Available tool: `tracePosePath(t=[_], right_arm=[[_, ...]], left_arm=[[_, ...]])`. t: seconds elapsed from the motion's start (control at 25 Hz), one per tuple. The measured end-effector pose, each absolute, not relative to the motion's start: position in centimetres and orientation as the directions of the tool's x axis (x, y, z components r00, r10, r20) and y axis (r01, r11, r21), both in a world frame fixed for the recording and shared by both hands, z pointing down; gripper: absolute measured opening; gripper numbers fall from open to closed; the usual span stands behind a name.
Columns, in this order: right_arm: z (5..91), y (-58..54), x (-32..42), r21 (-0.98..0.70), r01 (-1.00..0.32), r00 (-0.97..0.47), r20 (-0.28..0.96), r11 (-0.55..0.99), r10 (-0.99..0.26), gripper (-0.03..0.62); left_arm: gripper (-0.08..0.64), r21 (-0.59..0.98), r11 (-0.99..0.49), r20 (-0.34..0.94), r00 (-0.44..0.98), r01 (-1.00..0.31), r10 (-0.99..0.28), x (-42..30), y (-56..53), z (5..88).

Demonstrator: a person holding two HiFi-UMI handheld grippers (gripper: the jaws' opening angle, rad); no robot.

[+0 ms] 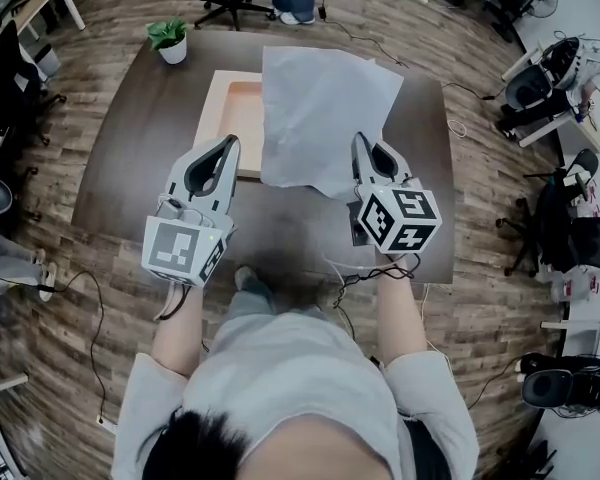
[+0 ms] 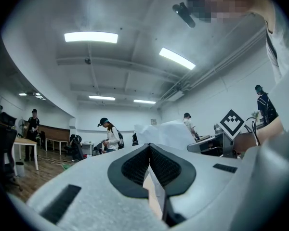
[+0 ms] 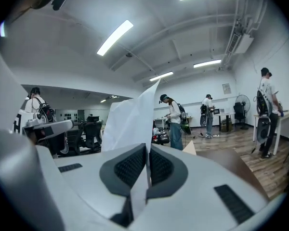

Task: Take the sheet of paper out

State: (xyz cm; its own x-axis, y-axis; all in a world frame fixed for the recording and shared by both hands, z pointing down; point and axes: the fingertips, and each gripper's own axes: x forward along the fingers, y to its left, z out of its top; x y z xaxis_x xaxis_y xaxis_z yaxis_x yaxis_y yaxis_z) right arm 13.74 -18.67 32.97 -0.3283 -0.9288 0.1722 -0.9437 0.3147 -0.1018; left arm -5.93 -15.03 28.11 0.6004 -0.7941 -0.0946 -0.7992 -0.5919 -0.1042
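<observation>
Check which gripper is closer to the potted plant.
Left. The left gripper is over the tray's near side, on the plant's side; the right gripper, jaws shut on the paper, is farther right.

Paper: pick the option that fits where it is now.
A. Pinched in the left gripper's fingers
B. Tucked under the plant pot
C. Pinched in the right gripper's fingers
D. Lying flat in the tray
C: the right gripper has its fingers shut on the paper, which is raised over the tray.
</observation>
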Motion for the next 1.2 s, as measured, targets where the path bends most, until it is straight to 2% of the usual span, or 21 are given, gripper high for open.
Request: tracePosePath(t=[0.52,1.2], right_arm=[[30.1,-15.1,14.1,0.019,-0.951,-0.308,0.067,0.310,-0.949,0.014],[27.7,-11.8,14.5,0.056,-0.958,-0.282,-0.024,0.280,-0.959,0.014]], left_arm=[[-0.003,-0.120,-0.565,-0.115,0.577,-0.816,-0.809,-5.3,-11.9,27.0],[-0.003,-0.104,-0.519,-0.139,0.529,-0.848,-0.837,-6.2,-9.2,25.8]])
